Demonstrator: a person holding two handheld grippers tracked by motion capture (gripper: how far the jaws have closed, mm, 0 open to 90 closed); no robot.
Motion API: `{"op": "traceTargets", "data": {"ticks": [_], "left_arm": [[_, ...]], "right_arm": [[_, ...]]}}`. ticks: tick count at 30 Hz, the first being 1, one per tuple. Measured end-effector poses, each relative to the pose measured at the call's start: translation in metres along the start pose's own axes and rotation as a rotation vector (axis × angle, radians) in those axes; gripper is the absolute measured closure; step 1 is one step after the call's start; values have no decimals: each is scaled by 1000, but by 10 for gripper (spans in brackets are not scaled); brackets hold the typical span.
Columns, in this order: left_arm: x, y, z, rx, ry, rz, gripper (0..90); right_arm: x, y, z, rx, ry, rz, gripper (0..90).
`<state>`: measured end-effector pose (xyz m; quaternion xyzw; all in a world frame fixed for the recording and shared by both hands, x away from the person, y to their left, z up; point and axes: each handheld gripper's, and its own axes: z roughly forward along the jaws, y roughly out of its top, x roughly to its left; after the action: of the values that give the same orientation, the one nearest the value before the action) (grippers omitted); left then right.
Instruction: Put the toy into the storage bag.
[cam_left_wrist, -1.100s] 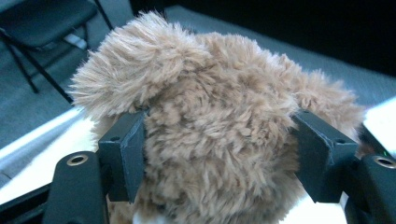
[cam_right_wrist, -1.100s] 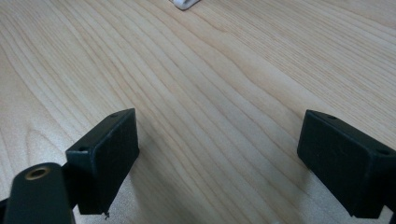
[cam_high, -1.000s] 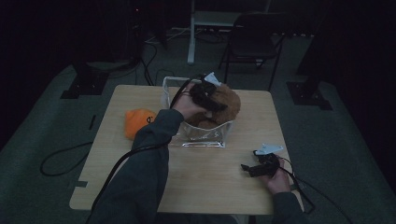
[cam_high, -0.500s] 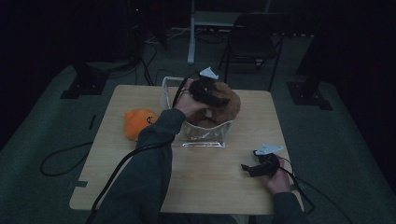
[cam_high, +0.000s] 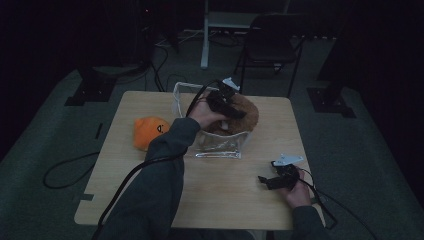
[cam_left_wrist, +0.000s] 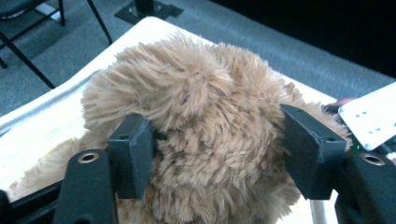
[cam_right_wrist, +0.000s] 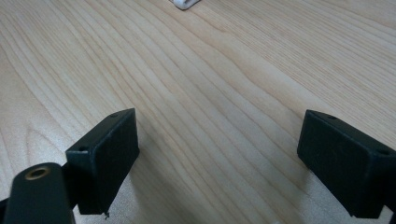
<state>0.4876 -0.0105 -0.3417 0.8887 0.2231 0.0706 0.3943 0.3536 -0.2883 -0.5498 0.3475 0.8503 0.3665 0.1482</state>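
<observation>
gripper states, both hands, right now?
Left gripper: jaws have just been closing, pads pressed into the brown plush toy over the clear bin.
Right gripper: open, nothing between the jaws, low over the table.

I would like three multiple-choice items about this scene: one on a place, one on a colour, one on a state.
1. Where is the brown plush toy?
A. in the clear box
B. on the floor
C. on the chair

2. What colour is the soft toy lying left of the box?
A. blue
B. orange
C. white

3. How do the right tongs stand?
A. shut on a cable
B. shut on the plush toy
C. open above the bare table

Answers:
1 A, the high view shows it inside the clear walls.
2 B, it is plainly orange.
3 C, nothing lies between the jaws.
</observation>
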Motion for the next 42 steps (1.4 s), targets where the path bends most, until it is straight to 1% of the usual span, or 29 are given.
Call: {"op": "traceTargets", "data": {"ticks": [2,3,4,6,7,8,9,10,13,15,17,19,23,27,30,33,35,38,39,40,42], "left_arm": [[-1,-1,0,15,-3,17,344],[-1,-1,0,16,1,18,346],[-3,0,0,10,7,10,347],[-5,0,-3,3,28,21,350],[-5,0,-3,0,31,24,350],[-5,-1,-5,-14,36,24,350],[-5,-1,-5,-14,36,24,350],[-4,-2,-7,-29,41,22,350],[-3,-4,-12,-48,49,19,349],[-3,-4,-14,-50,49,18,349],[-5,-5,-17,-55,58,30,349],[-5,-5,-20,-63,57,32,351],[-4,-8,-29,-97,56,24,353],[-3,-10,-40,-124,43,6,353],[-1,-12,-47,-144,26,-17,353],[0,-15,-52,-151,20,-30,353],[1,-18,-56,-155,26,-34,352],[0,-22,-62,-177,29,-44,348],[0,-22,-62,-177,29,-44,346],[-1,-25,-67,-198,34,-37,345],[-2,-26,-69,-202,34,-34,344]], "right_arm": [[0,0,0,0,0,0,120],[0,0,0,0,0,0,119],[0,0,0,0,0,0,120],[0,0,0,0,0,0,120],[0,0,0,0,0,0,120],[0,0,0,0,0,0,120],[0,0,0,0,0,0,120],[0,0,0,0,0,0,120],[0,0,0,0,0,0,120],[0,0,0,0,0,0,120],[0,0,0,0,1,1,119],[0,0,0,0,1,1,120],[0,0,0,0,0,1,119],[0,0,0,0,0,0,120],[0,0,0,0,0,0,120],[0,0,0,-1,1,0,120],[0,0,0,0,0,0,120],[0,0,0,0,0,0,120],[0,0,0,0,0,0,120],[0,0,0,0,0,0,119],[0,0,0,0,0,0,120]]}}
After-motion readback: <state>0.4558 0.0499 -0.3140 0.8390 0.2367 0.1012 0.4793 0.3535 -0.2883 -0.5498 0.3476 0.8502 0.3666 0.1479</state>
